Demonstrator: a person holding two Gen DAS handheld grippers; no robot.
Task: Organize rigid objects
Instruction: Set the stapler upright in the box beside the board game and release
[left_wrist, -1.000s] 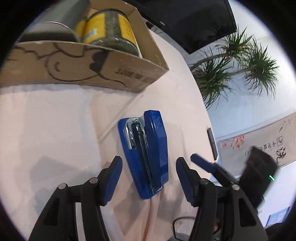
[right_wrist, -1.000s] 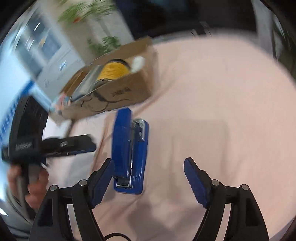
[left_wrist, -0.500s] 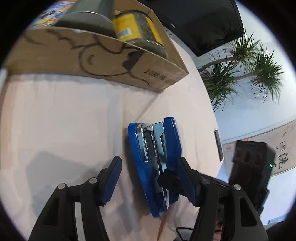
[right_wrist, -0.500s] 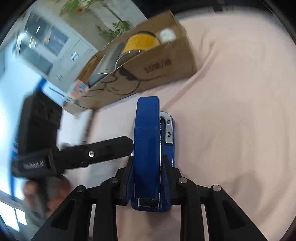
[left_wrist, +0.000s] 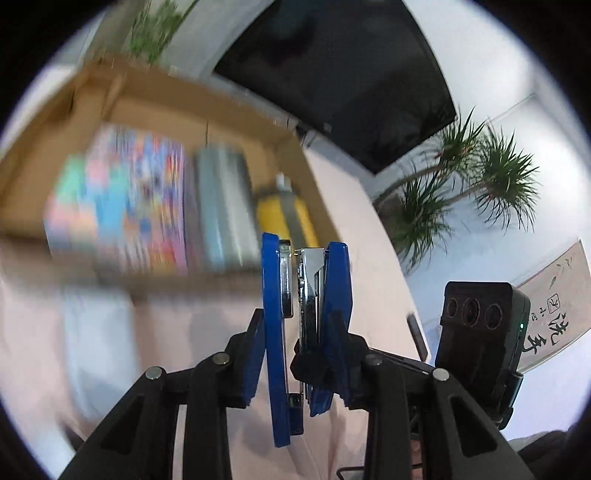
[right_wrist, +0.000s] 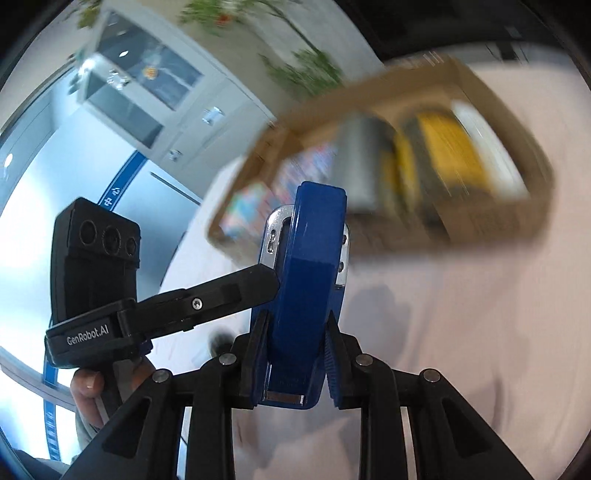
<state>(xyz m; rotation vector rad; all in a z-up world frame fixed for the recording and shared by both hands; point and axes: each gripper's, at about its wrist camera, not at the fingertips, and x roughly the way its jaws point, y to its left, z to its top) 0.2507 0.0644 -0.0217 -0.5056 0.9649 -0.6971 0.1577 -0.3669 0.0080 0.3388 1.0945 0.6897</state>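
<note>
A blue stapler (left_wrist: 306, 314) with a metal core is lifted off the table, held by both grippers at once. My left gripper (left_wrist: 295, 354) is shut on the blue stapler across its base and top. My right gripper (right_wrist: 295, 354) is shut on the stapler (right_wrist: 306, 288) from the other end. The left gripper's finger (right_wrist: 229, 291) reaches in from the left in the right wrist view. An open cardboard box (left_wrist: 207, 110) lies beyond the stapler; it also shows in the right wrist view (right_wrist: 524, 147).
The box holds a colourful book (left_wrist: 122, 199), a grey tin (left_wrist: 221, 206) and a yellow-labelled jar (left_wrist: 284, 218). The table has a pink cloth (right_wrist: 461, 350). A dark screen (left_wrist: 347, 74) and potted plants (left_wrist: 461, 177) stand behind.
Both grippers closed on the stapler and raised it off the cloth toward the box. A second ago both were open and the stapler lay flat.
</note>
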